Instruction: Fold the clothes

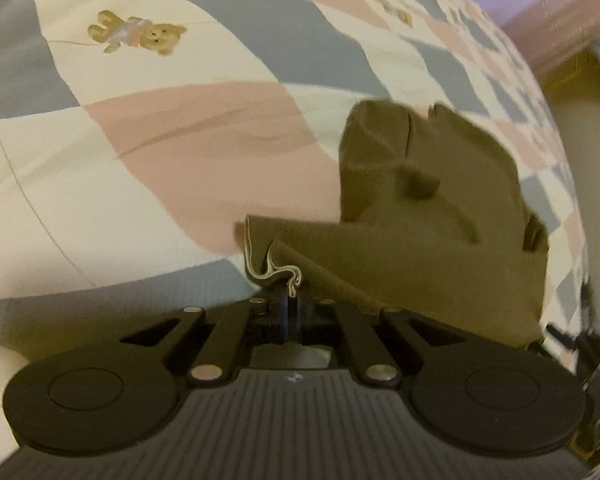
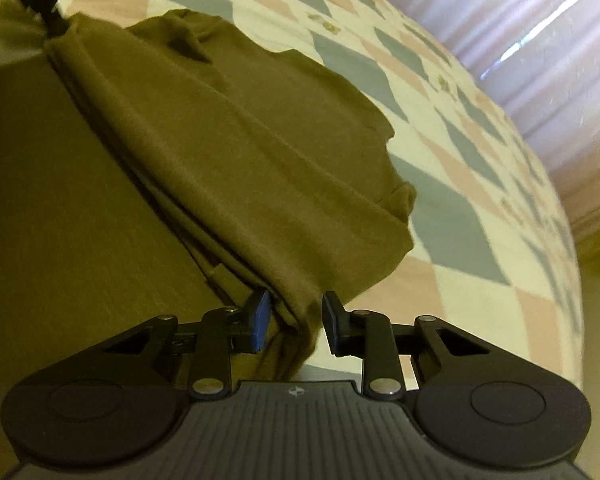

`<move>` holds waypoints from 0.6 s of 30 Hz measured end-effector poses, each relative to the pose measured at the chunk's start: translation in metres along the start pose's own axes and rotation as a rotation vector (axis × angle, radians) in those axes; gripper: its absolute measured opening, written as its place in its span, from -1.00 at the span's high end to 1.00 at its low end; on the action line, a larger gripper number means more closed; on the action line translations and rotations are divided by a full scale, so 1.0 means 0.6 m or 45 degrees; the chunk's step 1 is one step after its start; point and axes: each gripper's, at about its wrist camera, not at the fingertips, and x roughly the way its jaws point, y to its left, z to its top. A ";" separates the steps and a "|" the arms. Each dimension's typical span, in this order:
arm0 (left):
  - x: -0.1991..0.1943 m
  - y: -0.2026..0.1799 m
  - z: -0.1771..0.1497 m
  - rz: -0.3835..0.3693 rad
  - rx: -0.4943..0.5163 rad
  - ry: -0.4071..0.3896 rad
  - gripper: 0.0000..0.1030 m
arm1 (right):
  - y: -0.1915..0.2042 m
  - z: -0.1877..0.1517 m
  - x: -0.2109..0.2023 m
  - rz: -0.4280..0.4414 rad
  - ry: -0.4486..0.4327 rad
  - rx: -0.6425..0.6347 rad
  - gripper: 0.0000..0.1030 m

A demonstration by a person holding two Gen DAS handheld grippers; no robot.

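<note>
Because the olive garment (image 1: 428,208) is thin, limp knit, it should weigh little, sag wherever it is unsupported and crease readily, so a hem or corner is the sensible place to pinch it. Through the left wrist camera, the left gripper (image 1: 291,292) is pressed together on exactly such a spot: a stitched hem edge with a pale underside curls up right at the fingertips. From that pinch the cloth runs to the right and away, bunching into a soft heap on the checked bedspread (image 1: 160,128), which carries a teddy bear print (image 1: 138,36) at far left.

Through the right wrist camera, the right gripper (image 2: 294,320) stands partly spread, its blue-faced pads (image 2: 262,320) either side of a folded ridge of the same garment (image 2: 260,152). That ridge passes between the fingers, though whether either pad touches it I cannot tell; nothing is clamped. Folded layers stretch diagonally toward far left, where a dark tool meets the cloth's end, likely the other gripper. Beyond lies the bedspread (image 2: 440,208), with a pleated curtain (image 2: 540,80) at far right.
</note>
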 end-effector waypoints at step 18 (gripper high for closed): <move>-0.017 0.002 -0.012 0.035 0.062 -0.032 0.67 | -0.015 -0.001 -0.023 0.100 0.047 0.197 0.25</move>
